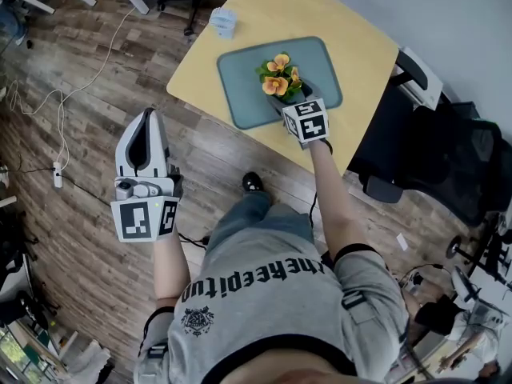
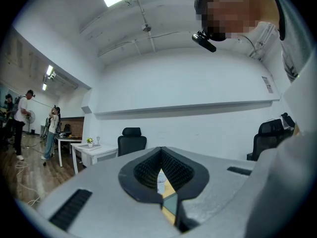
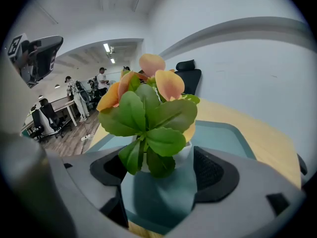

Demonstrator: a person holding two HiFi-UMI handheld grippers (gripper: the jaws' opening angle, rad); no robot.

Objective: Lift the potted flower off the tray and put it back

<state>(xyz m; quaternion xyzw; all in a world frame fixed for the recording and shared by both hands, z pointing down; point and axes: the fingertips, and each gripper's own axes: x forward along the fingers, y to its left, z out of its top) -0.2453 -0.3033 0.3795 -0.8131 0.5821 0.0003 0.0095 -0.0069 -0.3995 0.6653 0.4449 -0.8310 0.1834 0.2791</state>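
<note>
Now, where it stands: I see the potted flower (image 1: 280, 77) upright on the tray (image 1: 240, 94), which lies on the tabletop (image 1: 352, 38).
Right hand-held gripper (image 3: 161, 175): jaws wide, one on either side of the small white pot, pads not pressing on it; the leaves hang across my view.
Left hand-held gripper (image 1: 146, 117): out over the floor, well apart from the tray, jaws all but together, empty.
Handling: I judge it light, top-heavy and easily tipped; the pot looks smooth and hard, the petals and leaves soft.
Where to hold: the pot's sides, below the leaves, squeezed squarely so it lifts upright.
</note>
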